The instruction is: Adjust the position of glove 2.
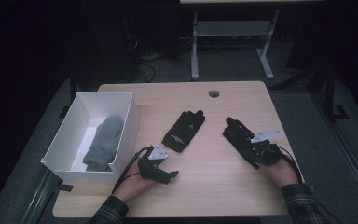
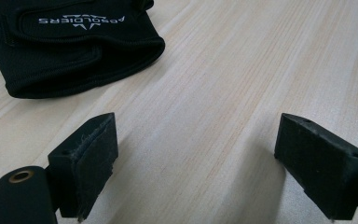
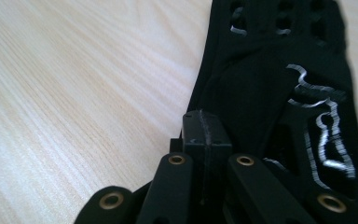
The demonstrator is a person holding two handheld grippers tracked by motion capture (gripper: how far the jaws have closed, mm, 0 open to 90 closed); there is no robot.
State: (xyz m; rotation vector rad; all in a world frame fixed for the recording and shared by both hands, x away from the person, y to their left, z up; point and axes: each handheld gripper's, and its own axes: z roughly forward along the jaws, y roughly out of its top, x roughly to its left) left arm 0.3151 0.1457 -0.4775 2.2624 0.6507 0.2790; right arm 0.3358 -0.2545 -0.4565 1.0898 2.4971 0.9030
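With its jaws pressed together over the edge of the black fabric glove with silver markings (image 3: 279,93), the right gripper (image 3: 204,135) could be pinching nothing and slip off, while the left gripper (image 2: 196,163) gapes wide and empty just short of the black logo-printed glove (image 2: 74,42).

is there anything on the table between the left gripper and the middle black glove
Nothing visible does. The left gripper is open over bare table, and the middle black glove lies just ahead of it with only wood between them.
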